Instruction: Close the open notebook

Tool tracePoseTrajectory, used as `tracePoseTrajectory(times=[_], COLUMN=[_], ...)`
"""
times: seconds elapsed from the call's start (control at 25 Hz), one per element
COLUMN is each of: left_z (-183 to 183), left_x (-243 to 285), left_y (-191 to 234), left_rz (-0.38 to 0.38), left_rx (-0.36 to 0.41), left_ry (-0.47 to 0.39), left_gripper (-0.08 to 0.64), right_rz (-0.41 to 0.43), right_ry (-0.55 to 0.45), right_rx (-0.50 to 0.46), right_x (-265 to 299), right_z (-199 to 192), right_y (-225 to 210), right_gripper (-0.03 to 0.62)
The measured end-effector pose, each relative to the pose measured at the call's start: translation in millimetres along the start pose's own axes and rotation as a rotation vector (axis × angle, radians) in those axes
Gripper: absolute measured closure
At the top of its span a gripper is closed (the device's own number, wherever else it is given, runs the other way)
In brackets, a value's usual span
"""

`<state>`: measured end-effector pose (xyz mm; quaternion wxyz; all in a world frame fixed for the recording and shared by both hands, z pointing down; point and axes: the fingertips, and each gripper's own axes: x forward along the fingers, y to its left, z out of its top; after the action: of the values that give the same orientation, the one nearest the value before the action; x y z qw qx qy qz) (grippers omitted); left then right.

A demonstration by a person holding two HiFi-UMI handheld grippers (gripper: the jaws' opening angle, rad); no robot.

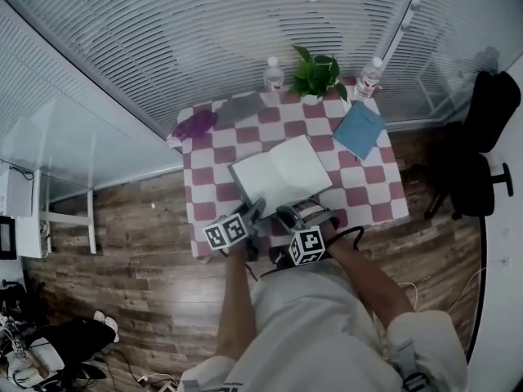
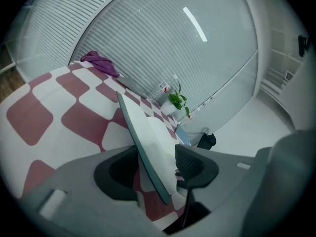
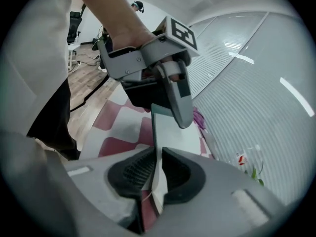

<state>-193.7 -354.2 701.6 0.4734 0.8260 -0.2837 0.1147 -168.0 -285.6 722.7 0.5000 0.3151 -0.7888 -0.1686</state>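
Two tools work the near edge of the open notebook (image 1: 278, 172), which lies mid-counter (image 1: 377, 196). The right hand-held gripper (image 3: 157, 174) is narrowed onto the lifted cover (image 2: 143, 147), probably to swing it over. The left hand-held gripper (image 2: 157, 168) stands wide — cover between its jaws, unpressed — so the fold looks free to turn
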Motion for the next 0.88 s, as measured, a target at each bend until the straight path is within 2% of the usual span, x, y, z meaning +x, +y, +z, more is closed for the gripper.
tracePoseTrajectory(times=[0.08,0.16,0.28,0.36,0.48,0.56,0.68,0.88], left_z=[2.7,5.9,14.5,17.2,18.4,21.0,27.6,32.7], left_x=[-2.1,-0.8,-2.9,-2.0,1.3,1.2,2.3,14.7], left_y=[-6.9,-13.3,-18.2,-24.9,-37.1,-45.0,-62.0,-95.6], left_rz=[-0.006,-0.010,0.016,0.008,-0.016,-0.027,-0.060,-0.120], left_rx=[0.023,0.044,0.098,0.126,0.168,0.199,0.260,0.339], left_ry=[0.005,0.011,0.016,0.024,0.046,0.057,0.078,0.085], left_gripper=[0.327,0.327,0.327,0.327,0.327,0.327,0.327,0.325], right_rz=[0.009,0.017,0.015,0.017,-0.015,-0.067,-0.157,-0.274], right_ry=[-0.020,-0.041,-0.062,-0.072,-0.091,-0.096,-0.111,-0.147], right_rx=[0.025,0.060,0.111,0.128,0.140,0.156,0.217,0.465], right_x=[0.0,-0.3,1.1,0.7,-2.4,-4.7,-13.7,-44.3], right_z=[5.5,11.4,20.0,26.5,34.7,37.7,37.1,10.7], right_y=[2.7,1.0,-4.8,-6.7,-13.7,-21.6,-38.0,-68.8], right_gripper=[0.527,0.479,0.468,0.435,0.431,0.431,0.480,0.551])
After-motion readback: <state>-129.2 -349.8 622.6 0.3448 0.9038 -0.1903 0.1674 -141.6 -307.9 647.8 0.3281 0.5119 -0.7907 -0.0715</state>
